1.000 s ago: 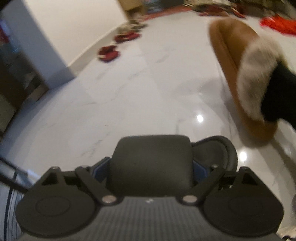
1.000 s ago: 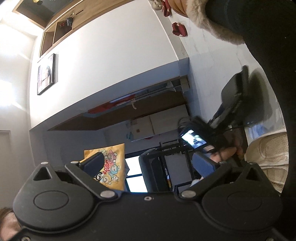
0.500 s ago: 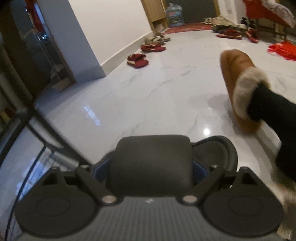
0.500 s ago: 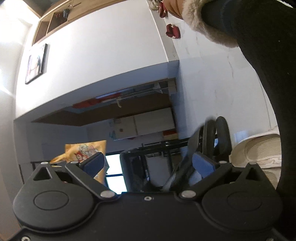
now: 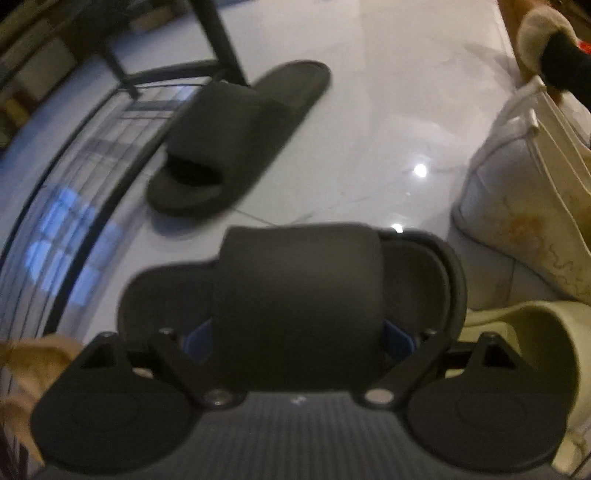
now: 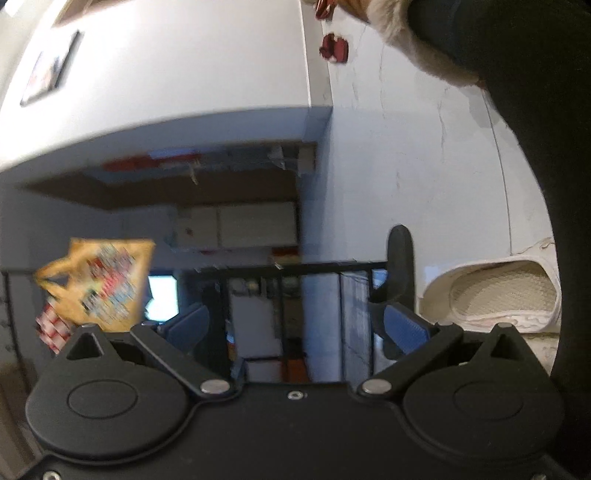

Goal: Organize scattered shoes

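Black foam slide (image 5: 295,302) clamped in the left gripper (image 5: 298,332), its strap filling the space between the blue finger pads (image 5: 397,338), sole edge showing on both sides; gripper tipped down toward the pale marble floor (image 5: 388,122). Matching black slide (image 5: 236,136) lies flat on floor ahead and left, toe end toward the camera, beside a black metal rack (image 5: 125,110). Cream slipper (image 5: 524,332) just right of the held one; pale lace-up shoe (image 5: 524,206) on floor beyond it. Tan fur-trimmed slipper (image 5: 535,33) worn on person's foot, top right, dark trouser leg (image 5: 565,62) rising from it. Right gripper (image 6: 295,328) rolled sideways, so the floor runs up the right of its view; blue finger pads (image 6: 406,332) spread wide, nothing between them. Ahead of it: rack frame, the black slide edge-on (image 6: 400,266), cream slipper (image 6: 498,295) at right. Dark trouser leg (image 6: 535,129) close on the right. Red slippers (image 6: 334,48) far off by the white wall (image 6: 184,74); yellow printed bag (image 6: 103,284) at left, blurred
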`<move>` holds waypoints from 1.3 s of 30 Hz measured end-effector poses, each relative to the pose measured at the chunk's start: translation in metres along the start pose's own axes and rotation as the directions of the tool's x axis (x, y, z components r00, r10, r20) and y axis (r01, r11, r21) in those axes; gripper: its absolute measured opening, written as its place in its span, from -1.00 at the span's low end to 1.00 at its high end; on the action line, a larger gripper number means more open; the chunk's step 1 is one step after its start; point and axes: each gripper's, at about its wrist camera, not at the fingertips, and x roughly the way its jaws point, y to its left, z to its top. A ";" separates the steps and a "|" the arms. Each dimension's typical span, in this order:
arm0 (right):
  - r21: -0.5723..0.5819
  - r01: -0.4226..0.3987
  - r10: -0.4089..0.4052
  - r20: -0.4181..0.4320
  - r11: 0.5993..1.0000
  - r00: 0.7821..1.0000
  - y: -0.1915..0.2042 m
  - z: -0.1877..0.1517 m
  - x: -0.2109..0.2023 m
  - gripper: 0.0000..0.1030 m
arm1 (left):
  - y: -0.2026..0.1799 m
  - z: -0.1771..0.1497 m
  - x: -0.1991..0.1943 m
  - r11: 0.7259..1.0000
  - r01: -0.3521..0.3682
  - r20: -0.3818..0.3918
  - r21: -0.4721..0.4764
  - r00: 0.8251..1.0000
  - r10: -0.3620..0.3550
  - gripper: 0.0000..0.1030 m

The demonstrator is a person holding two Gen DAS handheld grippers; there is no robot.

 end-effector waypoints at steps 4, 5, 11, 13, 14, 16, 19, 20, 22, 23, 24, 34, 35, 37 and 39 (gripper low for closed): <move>-0.245 0.167 -0.207 -0.147 0.955 0.967 0.035 -0.017 0.036 1.00 | 0.015 -0.019 -0.054 0.986 -0.013 0.175 -0.165 0.984 0.042 0.99; -0.266 0.171 -0.218 -0.157 0.949 0.963 0.037 -0.020 0.039 1.00 | 0.020 -0.028 -0.069 0.976 -0.008 0.215 -0.217 0.975 0.056 0.99; -0.781 0.055 -0.502 -0.343 0.622 0.794 0.092 -0.093 0.145 1.00 | 0.041 -0.108 -0.137 0.852 0.025 0.264 -0.523 0.955 0.134 0.99; -0.877 -0.025 -0.581 -0.339 0.481 0.740 0.096 -0.120 0.183 1.00 | 0.038 -0.138 -0.147 0.806 0.027 0.269 -0.591 0.949 0.166 0.99; -0.908 -0.069 -0.615 -0.333 0.412 0.715 0.094 -0.133 0.201 1.00 | 0.036 -0.152 -0.152 0.782 0.028 0.270 -0.623 0.946 0.182 0.99; -0.944 -0.155 -0.658 -0.316 0.293 0.684 0.085 -0.157 0.230 1.00 | 0.033 -0.182 -0.162 0.728 0.032 0.271 -0.685 0.939 0.214 0.99; -0.950 -0.305 -0.719 -0.262 0.073 0.644 0.066 -0.201 0.267 1.00 | 0.027 -0.226 -0.176 0.639 0.041 0.267 -0.768 0.928 0.261 0.99; -0.938 -0.348 -0.736 -0.237 0.002 0.634 0.059 -0.212 0.275 1.00 | 0.026 -0.239 -0.180 0.610 0.044 0.265 -0.791 0.924 0.276 0.99; -0.912 -0.400 -0.753 -0.201 -0.089 0.627 0.045 -0.229 0.290 1.00 | 0.021 -0.239 -0.177 0.630 0.039 0.277 -0.776 0.918 0.285 0.99; -0.906 -0.412 -0.769 -0.197 -0.094 0.609 0.040 -0.234 0.296 1.00 | 0.018 -0.237 -0.176 0.648 0.038 0.288 -0.760 0.914 0.284 0.99; -0.904 -0.418 -0.792 -0.188 -0.092 0.581 0.034 -0.238 0.303 1.00 | 0.016 -0.233 -0.175 0.663 0.057 0.307 -0.746 0.914 0.266 0.99; -0.932 -0.360 -0.877 -0.145 -0.033 0.457 0.001 -0.253 0.338 1.00 | 0.031 -0.237 -0.151 0.565 0.162 0.308 -0.809 0.936 0.171 0.99; -0.943 -0.332 -0.879 -0.139 -0.022 0.455 0.003 -0.253 0.338 0.98 | 0.034 -0.239 -0.149 0.546 0.164 0.301 -0.821 0.938 0.172 0.99; -0.990 -0.137 -0.865 -0.095 0.030 0.492 0.008 -0.247 0.337 0.97 | 0.039 -0.242 -0.144 0.509 0.169 0.291 -0.844 0.941 0.170 0.99; -0.997 -0.032 -0.846 -0.081 0.075 0.526 0.010 -0.242 0.336 0.96 | 0.041 -0.244 -0.142 0.488 0.169 0.282 -0.856 0.945 0.168 0.99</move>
